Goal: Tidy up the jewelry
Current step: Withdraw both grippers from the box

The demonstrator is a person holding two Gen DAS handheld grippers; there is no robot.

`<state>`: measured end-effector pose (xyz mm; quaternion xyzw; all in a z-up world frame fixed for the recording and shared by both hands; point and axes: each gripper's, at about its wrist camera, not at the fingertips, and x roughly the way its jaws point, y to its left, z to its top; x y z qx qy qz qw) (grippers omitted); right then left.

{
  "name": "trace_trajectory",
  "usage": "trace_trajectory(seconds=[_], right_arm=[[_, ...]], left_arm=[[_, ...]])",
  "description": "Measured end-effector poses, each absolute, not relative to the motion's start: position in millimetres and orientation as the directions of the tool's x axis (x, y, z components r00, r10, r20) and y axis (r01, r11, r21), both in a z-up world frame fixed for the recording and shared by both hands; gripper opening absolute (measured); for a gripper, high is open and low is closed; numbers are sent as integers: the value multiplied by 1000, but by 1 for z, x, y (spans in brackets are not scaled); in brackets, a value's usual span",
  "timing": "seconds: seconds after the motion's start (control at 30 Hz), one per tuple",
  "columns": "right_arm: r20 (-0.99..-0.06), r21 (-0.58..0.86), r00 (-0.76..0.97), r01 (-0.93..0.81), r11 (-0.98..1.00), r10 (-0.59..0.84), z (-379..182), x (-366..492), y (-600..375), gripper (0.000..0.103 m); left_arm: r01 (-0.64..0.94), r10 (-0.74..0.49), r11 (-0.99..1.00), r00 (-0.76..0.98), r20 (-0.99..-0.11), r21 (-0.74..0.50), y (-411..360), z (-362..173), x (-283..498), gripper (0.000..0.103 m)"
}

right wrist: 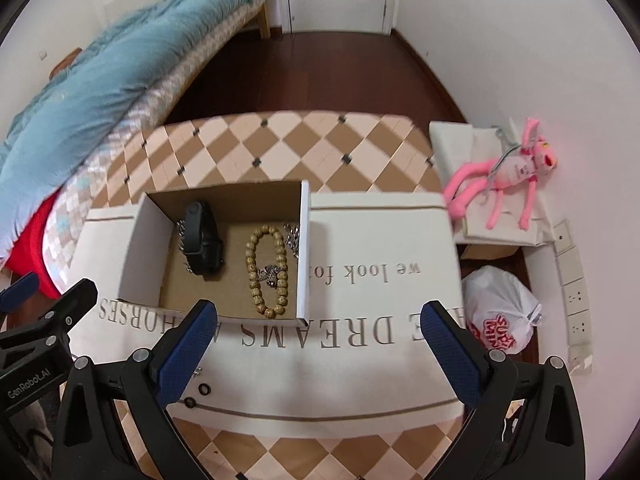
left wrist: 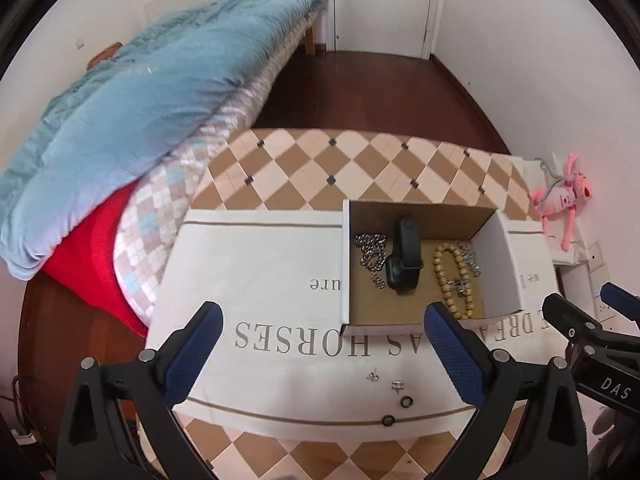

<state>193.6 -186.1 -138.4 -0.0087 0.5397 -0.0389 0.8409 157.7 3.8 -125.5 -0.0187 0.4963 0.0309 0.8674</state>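
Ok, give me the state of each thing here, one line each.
Cardboard box: open-topped, on the white cloth.
Black watch: in the box.
Bead bracelet: in the box.
Silver chain: in the box.
Two dark rings: loose on the cloth.
Left gripper: jaws open, empty.
Right gripper: jaws open, empty.

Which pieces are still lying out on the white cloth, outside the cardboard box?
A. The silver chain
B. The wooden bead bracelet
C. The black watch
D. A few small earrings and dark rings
D: the small earrings and dark rings lie on the white cloth in front of the cardboard box, while the black watch, wooden bead bracelet and silver chain already rest inside it.
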Motion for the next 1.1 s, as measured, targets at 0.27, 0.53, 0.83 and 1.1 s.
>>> trace_trajectory(seconds=[0.27,0.53,0.83,1.1], right_arm=[[-854,-79,511,45,996,-91,-81,160,-181,103],[-811,-62,578,69,996,-90,-36,127,-184,103],[-784,-66,615,58,996,-87,-6,100,-183,103],[-803,-35,594,49,998,-57,-12,95,-185,103]], left_arm=[[-57,6,998,566,-824,-32,-1,-80,130,103],[-51,10,998,611,-792,-27,-7,-43,100,103],[-50,0,998,626,-780,-40,-10,-23,77,103],[-100,59,995,617,-784,-3,-3,-37,74,103]])
